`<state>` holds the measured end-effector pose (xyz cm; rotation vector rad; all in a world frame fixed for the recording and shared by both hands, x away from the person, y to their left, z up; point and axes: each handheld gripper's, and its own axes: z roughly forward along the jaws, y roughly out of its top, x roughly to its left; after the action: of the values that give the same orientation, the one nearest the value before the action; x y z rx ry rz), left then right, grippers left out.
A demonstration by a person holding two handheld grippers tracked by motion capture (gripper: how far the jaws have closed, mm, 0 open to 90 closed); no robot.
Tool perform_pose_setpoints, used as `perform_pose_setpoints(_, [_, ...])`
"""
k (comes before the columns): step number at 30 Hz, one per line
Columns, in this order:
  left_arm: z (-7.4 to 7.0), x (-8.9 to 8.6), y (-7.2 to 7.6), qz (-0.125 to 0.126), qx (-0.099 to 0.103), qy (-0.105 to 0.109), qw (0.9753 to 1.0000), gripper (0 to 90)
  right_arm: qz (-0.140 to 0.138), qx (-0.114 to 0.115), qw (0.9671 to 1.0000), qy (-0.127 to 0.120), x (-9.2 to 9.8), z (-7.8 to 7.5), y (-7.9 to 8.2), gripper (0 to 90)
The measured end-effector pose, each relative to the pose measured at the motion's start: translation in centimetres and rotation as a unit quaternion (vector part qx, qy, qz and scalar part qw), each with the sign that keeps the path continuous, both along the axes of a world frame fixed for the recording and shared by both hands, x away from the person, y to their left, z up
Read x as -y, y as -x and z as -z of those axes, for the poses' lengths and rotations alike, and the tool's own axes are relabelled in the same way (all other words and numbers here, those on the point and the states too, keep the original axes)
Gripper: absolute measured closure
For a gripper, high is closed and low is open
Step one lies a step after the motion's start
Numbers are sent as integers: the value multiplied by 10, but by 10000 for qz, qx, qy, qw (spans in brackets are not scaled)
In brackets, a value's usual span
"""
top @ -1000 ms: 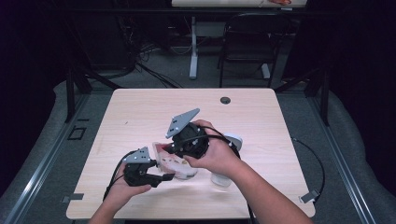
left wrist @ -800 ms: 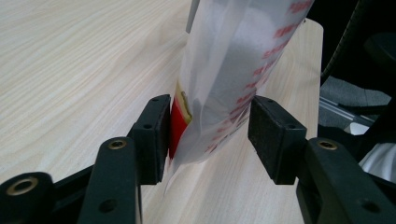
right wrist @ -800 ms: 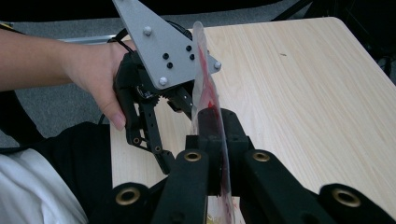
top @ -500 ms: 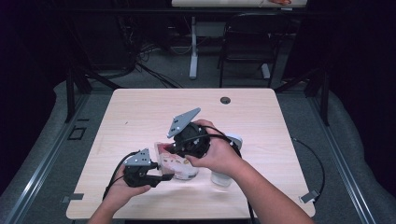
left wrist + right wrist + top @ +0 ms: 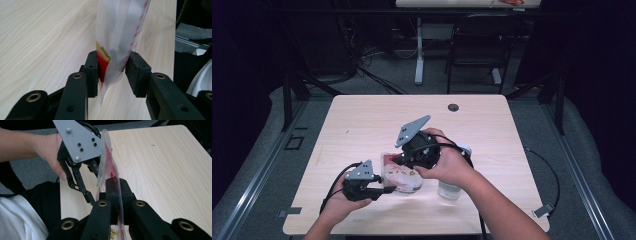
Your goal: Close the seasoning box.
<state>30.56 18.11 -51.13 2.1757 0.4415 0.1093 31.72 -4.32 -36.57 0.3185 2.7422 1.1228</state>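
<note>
A clear plastic bag (image 5: pixel 404 180) with red print is held up off the light wooden table (image 5: pixel 377 120) between both grippers. My left gripper (image 5: pixel 387 189) grips its near-left edge; in the left gripper view the bag (image 5: pixel 117 30) stands upright between the two pads of the left gripper (image 5: pixel 112 67), which is shut on it. My right gripper (image 5: pixel 404 159) holds the bag's top edge from the right. In the right gripper view its jaws (image 5: pixel 115 186) are shut on the bag (image 5: pixel 107 157), and the left gripper (image 5: pixel 96 170) and its grey plate show beyond.
A clear cup (image 5: pixel 449 189) stands on the table just right of the bag, under the right forearm. A dark grommet hole (image 5: pixel 453 107) sits near the table's far edge. A chair (image 5: pixel 474 55) and a desk leg stand beyond the table.
The left hand has sunk slightly toward the table's front edge and the right gripper has shifted a little right. Both stay shut on the bag.
</note>
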Motion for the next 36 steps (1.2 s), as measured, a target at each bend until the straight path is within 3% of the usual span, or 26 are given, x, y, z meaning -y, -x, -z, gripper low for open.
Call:
perform_pose_setpoints(13, [3,1,-2,-105,-8,-291,9995,665,225,-139,9996,25,10,10,-6,876])
perform_pose_setpoints(22, [5,1,-2,-48,-106,-476,9988,668,303,-207,9993,69,15,18,-7,878])
perform_pose_setpoints(36, [7,5,0,-28,-148,-759,9970,674,440,-351,9984,-58,30,34,-8,868])
